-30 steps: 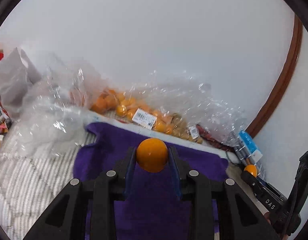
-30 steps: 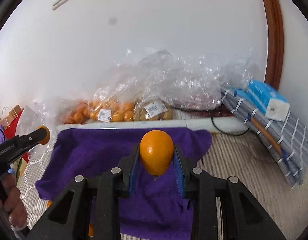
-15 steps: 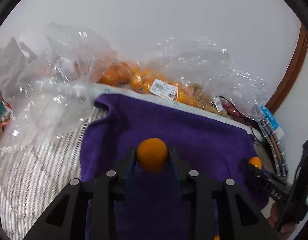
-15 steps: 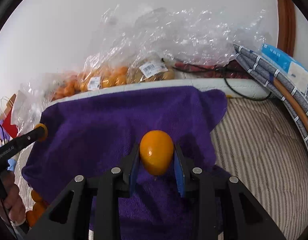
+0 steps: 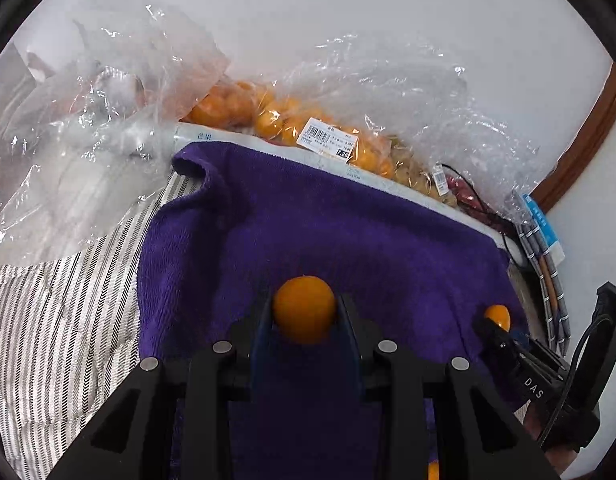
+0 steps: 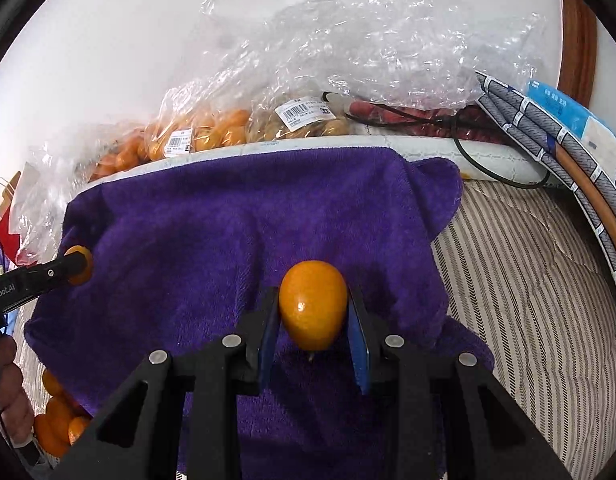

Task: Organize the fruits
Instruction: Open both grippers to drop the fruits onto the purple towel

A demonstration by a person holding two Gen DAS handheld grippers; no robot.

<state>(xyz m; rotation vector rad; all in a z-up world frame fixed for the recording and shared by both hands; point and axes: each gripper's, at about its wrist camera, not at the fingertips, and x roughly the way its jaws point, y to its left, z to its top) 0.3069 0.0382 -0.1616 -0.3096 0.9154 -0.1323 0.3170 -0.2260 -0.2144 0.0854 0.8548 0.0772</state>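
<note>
Fingers point(image 5: 264, 320) of the left gripper point(image 5: 304, 316) are pinched on a round orange fruit point(image 5: 304, 309), blue pads pressed to both its sides, held over the middle of the purple towel point(image 5: 348, 232). That towel lies on a striped bedcover point(image 5: 60, 320). Along the towel's far edge, clear plastic bags point(image 5: 108, 120) are heaped, one holding bagged oranges point(image 5: 276, 120) with a barcode label. At the towel's right edge the right gripper's tip shows with its own fruit.

From the right wrist view, the right gripper point(image 6: 313, 320) has its fingers point(image 6: 358, 336) clamped on an oval orange fruit point(image 6: 313, 305), stem end down, above the towel's right half. At the towel's left edge the left gripper's tip point(image 6: 78, 266) carries its fruit. Loose oranges point(image 6: 56, 420) lie by the towel's near left corner, beside a hand point(image 6: 12, 392).
</note>
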